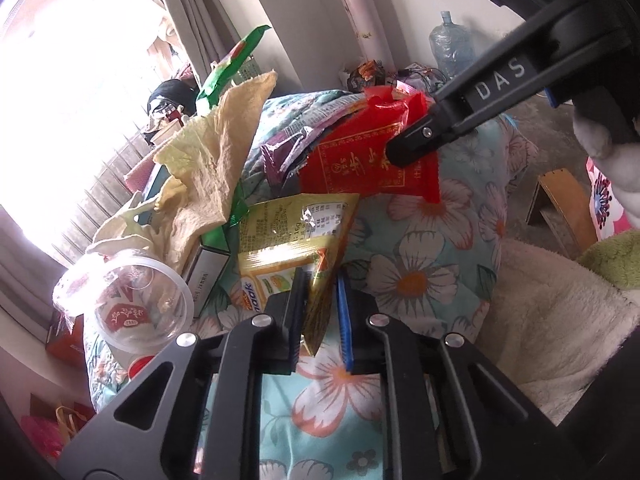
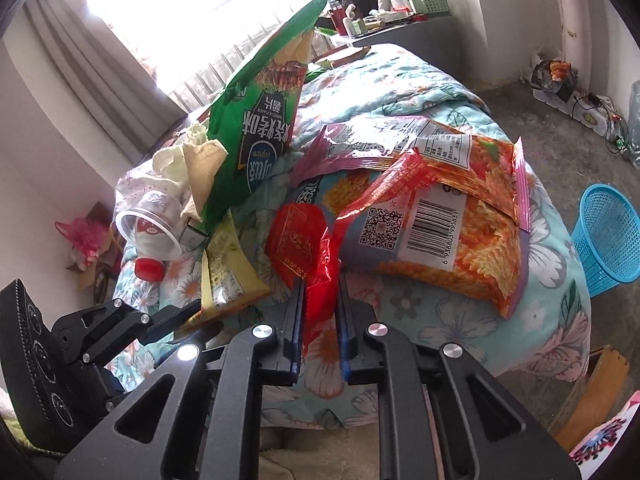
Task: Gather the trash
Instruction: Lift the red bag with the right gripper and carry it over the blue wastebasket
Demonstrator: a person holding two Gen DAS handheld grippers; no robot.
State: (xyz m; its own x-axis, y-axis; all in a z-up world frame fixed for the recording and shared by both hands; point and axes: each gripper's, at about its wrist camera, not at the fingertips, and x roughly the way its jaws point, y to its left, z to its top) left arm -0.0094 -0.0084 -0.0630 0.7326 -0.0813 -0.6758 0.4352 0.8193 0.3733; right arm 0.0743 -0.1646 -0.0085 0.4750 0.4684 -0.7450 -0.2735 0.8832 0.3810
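Left wrist view: the left gripper (image 1: 322,312) is seen from behind, its jaws nearly together, and the lower corner of a yellow packet (image 1: 296,236) is pinched between them. The packet is lifted off a floral quilt (image 1: 432,264) and stands tilted. To its left a clear cup (image 1: 136,304) lies on its side beside a crumpled yellow tissue (image 1: 216,160) and a green bag (image 1: 232,64). Higher on the quilt a red wrapper (image 1: 360,160) is clamped by the right gripper (image 1: 404,148), which enters from the upper right. A white fleece blanket (image 1: 560,320) is spread at the right.

Right wrist view: the right gripper (image 2: 320,308) is closed on the twisted tail of the red wrapper (image 2: 304,240), which hangs between the narrow jaws. Just behind it an orange noodle bag (image 2: 460,216) lies flat on the quilt (image 2: 460,320), barcode up. The green bag (image 2: 264,112) stands upright at the left, with the cup (image 2: 148,224) and a red cap (image 2: 148,269) below it. The left gripper (image 2: 188,312) is seen at the lower left, holding the yellow packet (image 2: 228,276). A blue basket (image 2: 608,236) stands on the floor at the right, well apart from the pile
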